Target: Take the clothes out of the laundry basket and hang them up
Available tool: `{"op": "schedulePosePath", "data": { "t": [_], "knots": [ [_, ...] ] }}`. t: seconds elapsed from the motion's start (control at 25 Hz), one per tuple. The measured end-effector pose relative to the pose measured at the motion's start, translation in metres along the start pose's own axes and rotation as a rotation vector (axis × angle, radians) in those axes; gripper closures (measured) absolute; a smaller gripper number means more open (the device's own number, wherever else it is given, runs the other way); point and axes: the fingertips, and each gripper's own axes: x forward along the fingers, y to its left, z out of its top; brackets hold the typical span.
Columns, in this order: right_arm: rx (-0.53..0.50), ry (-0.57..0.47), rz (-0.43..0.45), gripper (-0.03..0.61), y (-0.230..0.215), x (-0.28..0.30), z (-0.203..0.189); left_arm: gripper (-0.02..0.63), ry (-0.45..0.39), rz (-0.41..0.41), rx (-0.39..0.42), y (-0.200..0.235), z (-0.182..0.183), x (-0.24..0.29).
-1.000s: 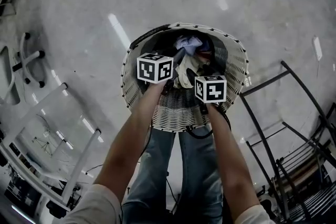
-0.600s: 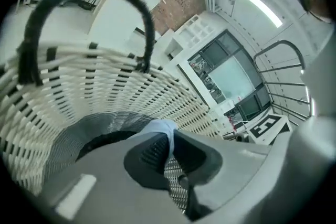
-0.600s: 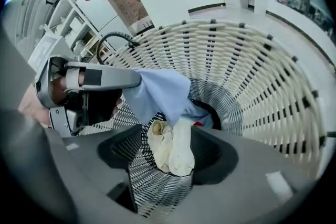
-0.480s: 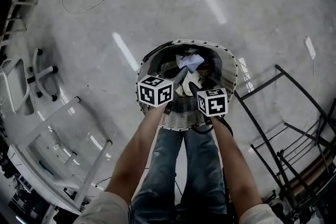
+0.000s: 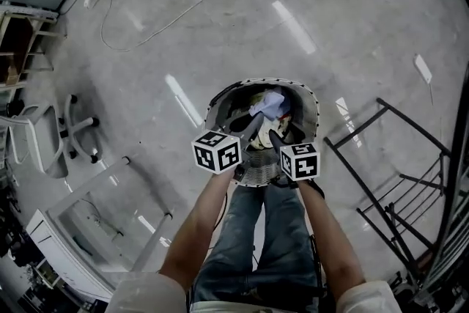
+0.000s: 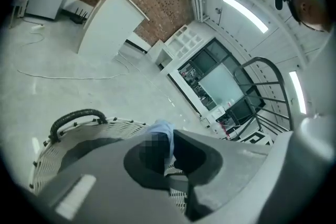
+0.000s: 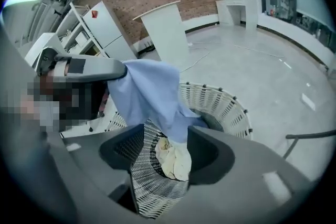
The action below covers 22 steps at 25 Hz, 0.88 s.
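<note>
Clothes-wise, one light blue garment (image 5: 270,105) is partly up out of the laundry basket (image 5: 311,110), which sits on the floor right in front of my feet. The rest, including a cream piece (image 7: 170,160), is down inside it.

My left hand-held gripper (image 5: 251,125) is clamped on the top edge of the blue garment, and the right gripper view shows the cloth hanging from its tip. The right hand-held gripper (image 5: 275,137) has its jaws apart. The lower part of the blue cloth drops through the gap and brushes one jaw, with nothing pinched as far as I can see.

My take on doing this step well:
- Lift straight up with the left so the tail clears the basket rim and doesn't drag the cream piece out with it.
- Close the right on a second edge, ideally a shoulder or hem, so the cloth spreads flat and doesn't hang in a rope.
- Keep the two grips well apart once both are on.
- There's a black metal rack (image 5: 381,157) off to my right, probably the hanging spot, so I'd swing that way only once the garment hangs free.
</note>
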Motion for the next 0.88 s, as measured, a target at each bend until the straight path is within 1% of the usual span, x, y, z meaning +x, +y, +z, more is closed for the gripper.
{"op": "schedulePosePath", "data": {
  "t": [0.4, 0.56, 0.72, 0.88],
  "knots": [
    [0.011, -0.077, -0.019, 0.285, 0.018, -0.051, 0.022, 0.598, -0.020, -0.093, 0.057, -0.086, 0.039, -0.046],
    [-0.059, -0.060, -0.045, 0.281, 0.025, -0.059, 0.020, 0.598, -0.023, -0.138, 0.075, -0.117, 0.052, -0.053],
    [-0.059, -0.057, -0.088, 0.261, 0.022, -0.056, 0.019, 0.598, -0.044, -0.193, 0.071, -0.152, 0.073, -0.064],
    [-0.081, -0.076, -0.122, 0.256, 0.024, -0.059, 0.028, 0.598, -0.058, -0.260, 0.092, -0.192, 0.094, -0.080]
  ]
}}
